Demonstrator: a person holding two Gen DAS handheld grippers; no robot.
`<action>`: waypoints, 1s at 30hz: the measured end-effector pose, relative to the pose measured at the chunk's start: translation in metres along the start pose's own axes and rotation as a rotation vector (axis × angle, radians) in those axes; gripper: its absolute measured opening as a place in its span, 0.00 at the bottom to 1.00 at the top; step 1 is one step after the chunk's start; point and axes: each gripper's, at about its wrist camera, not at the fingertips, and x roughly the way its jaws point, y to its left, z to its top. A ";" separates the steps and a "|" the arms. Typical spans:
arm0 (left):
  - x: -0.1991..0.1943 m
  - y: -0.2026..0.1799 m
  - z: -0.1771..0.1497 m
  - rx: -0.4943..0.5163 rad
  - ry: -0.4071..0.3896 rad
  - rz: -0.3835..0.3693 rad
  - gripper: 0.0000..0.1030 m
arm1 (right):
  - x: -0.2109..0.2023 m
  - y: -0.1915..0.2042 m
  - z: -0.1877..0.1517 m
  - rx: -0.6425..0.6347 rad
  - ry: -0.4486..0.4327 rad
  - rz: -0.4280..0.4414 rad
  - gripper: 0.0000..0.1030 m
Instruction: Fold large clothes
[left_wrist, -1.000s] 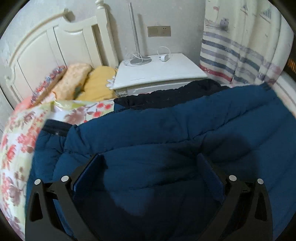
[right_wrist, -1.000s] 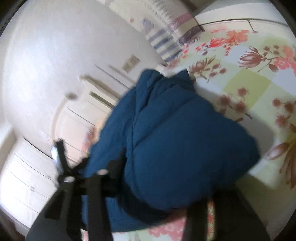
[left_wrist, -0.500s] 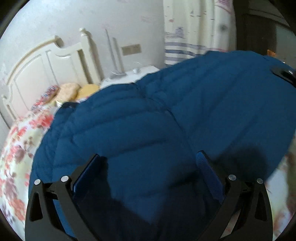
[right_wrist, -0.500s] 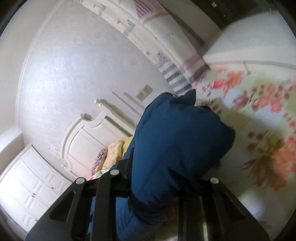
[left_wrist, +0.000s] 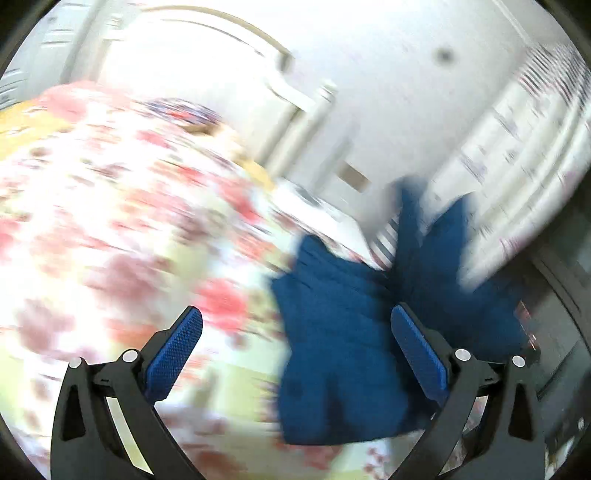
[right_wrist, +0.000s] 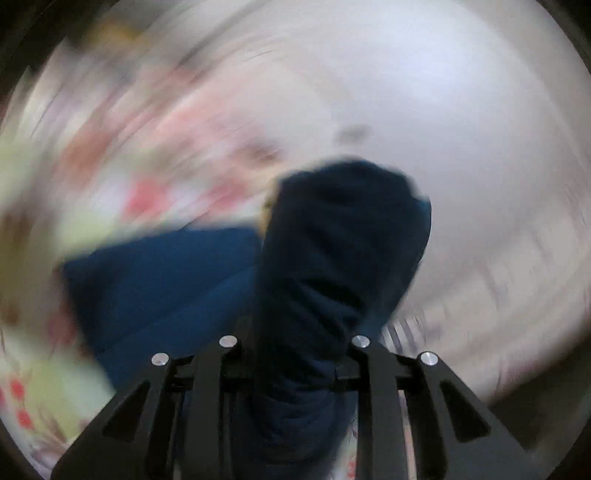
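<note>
The blue padded jacket (left_wrist: 343, 332) lies on the floral bedspread (left_wrist: 110, 221), its far end raised before the curtain (left_wrist: 517, 147). The left gripper (left_wrist: 295, 354) gapes wide, holding nothing. The right gripper (right_wrist: 295, 354) is clamped on a jacket fold.

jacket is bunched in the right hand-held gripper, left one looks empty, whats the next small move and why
Probably lower the jacket onto the bed first. The right hand-held gripper is shut on a bunched fold, the left hand-held gripper is open and holds nothing, and both views are blurred, so settling comes before regrasping.
</note>
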 end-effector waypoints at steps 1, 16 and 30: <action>-0.006 0.006 0.002 -0.006 -0.009 0.014 0.95 | 0.010 0.039 0.001 -0.129 0.014 -0.011 0.27; 0.116 -0.159 0.051 0.493 0.228 -0.122 0.95 | -0.049 0.009 -0.012 0.060 -0.191 0.172 0.68; 0.240 -0.204 0.043 0.871 0.268 0.185 0.96 | 0.018 -0.059 -0.022 0.620 -0.127 0.573 0.29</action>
